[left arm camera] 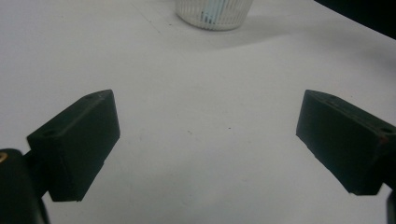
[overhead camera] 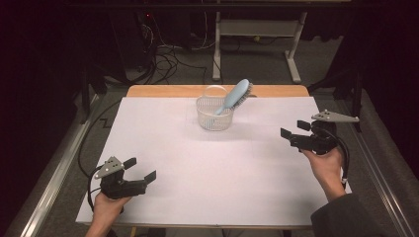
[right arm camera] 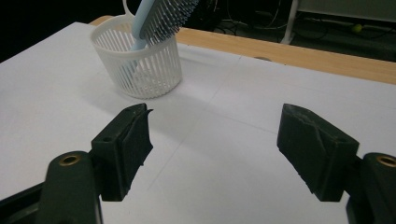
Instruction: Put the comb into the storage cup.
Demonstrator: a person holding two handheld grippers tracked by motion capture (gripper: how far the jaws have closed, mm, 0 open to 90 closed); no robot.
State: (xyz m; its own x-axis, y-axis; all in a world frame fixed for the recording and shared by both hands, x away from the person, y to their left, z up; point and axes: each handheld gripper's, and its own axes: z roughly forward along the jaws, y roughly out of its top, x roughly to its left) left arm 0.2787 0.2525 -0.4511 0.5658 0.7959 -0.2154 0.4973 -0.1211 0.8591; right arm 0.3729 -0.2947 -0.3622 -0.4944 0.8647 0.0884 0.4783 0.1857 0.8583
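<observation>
A blue hairbrush (overhead camera: pixel 235 96) is leaning handle-down in the white basket (overhead camera: pixel 214 121), bristly head pointing up-right. Both the left gripper (overhead camera: pixel 140 169) and right gripper (overhead camera: pixel 291 130) are gaping wide, holding nothing.

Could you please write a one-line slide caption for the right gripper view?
Open right gripper faces a white basket holding a blue hairbrush handle-down.

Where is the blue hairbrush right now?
The blue hairbrush stands handle-down in the white basket, bristle head leaning out over its right rim, at the far middle of the table in the high view.
</observation>
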